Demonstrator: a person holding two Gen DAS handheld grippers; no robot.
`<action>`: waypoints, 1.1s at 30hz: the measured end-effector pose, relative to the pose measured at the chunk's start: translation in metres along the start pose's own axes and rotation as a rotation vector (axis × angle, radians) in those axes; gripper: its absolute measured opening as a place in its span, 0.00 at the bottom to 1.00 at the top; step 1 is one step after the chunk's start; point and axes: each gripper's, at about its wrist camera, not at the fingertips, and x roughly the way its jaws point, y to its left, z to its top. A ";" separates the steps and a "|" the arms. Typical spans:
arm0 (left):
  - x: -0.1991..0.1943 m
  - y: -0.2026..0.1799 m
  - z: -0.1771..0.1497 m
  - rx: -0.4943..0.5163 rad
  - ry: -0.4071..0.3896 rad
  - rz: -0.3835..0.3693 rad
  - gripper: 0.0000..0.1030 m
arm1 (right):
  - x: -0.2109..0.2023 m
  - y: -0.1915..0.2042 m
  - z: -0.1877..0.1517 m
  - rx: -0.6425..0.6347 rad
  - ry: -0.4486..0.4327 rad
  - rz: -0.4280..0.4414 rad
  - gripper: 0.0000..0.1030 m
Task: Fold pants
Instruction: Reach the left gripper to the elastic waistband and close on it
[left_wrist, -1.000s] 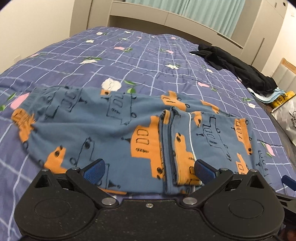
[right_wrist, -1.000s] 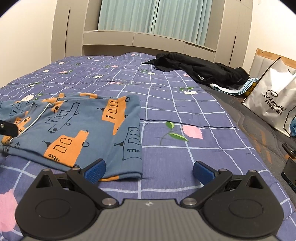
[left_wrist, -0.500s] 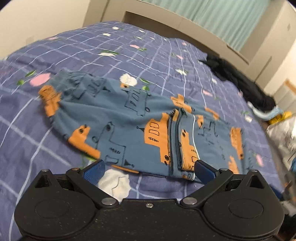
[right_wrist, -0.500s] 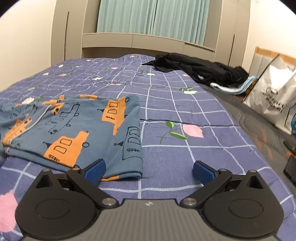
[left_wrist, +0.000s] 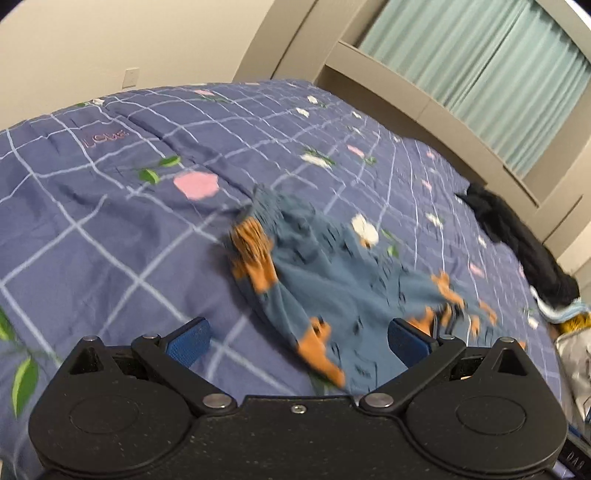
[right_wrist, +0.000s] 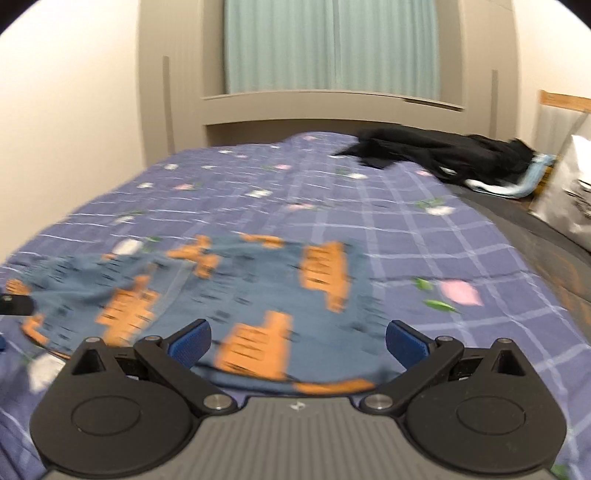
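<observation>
**Both tongs wide open, lining up on the pants for the next fold**

I am holding the left gripper (left_wrist: 298, 339) with its blue pads spread wide, nothing between them. It is hovering just short of the pants (left_wrist: 332, 288), over the near edge at the gathered end. The right gripper (right_wrist: 298, 341) is likewise spread wide and gripping nothing, sitting over the near hem of the same pants (right_wrist: 236, 295).

The pants, blue with orange vehicle prints, are lying on the purple checked bedspread (left_wrist: 110, 229), near the front edge of the bed, well apart from the black clothes (right_wrist: 443, 155) piled at the far right corner.

To do this step well, I judge I should be closing each set of pads on the pants' near edge, taking all layers at once, not just the top one. Then lifting both ends level and carrying them over together, so the fold lands square. Pinching the bedspread along with the pants is the risk; I am keeping the lower pad just under the cloth only.

Hard to read: both views are motion-blurred, so the pants' layers and existing fold lines are not clear. The nearest hem is hidden behind each gripper body. The white bag (right_wrist: 569, 206) right of the pants is cut off by the frame.
</observation>
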 end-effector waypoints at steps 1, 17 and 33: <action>0.002 0.001 0.004 -0.001 -0.007 0.001 0.99 | 0.004 0.007 0.003 -0.007 0.000 0.022 1.00; 0.031 0.007 0.031 0.032 -0.039 0.038 0.99 | 0.032 0.036 -0.012 -0.014 0.081 0.063 1.00; 0.035 0.005 0.031 0.061 -0.036 0.056 0.99 | 0.035 0.039 -0.015 -0.024 0.073 0.055 1.00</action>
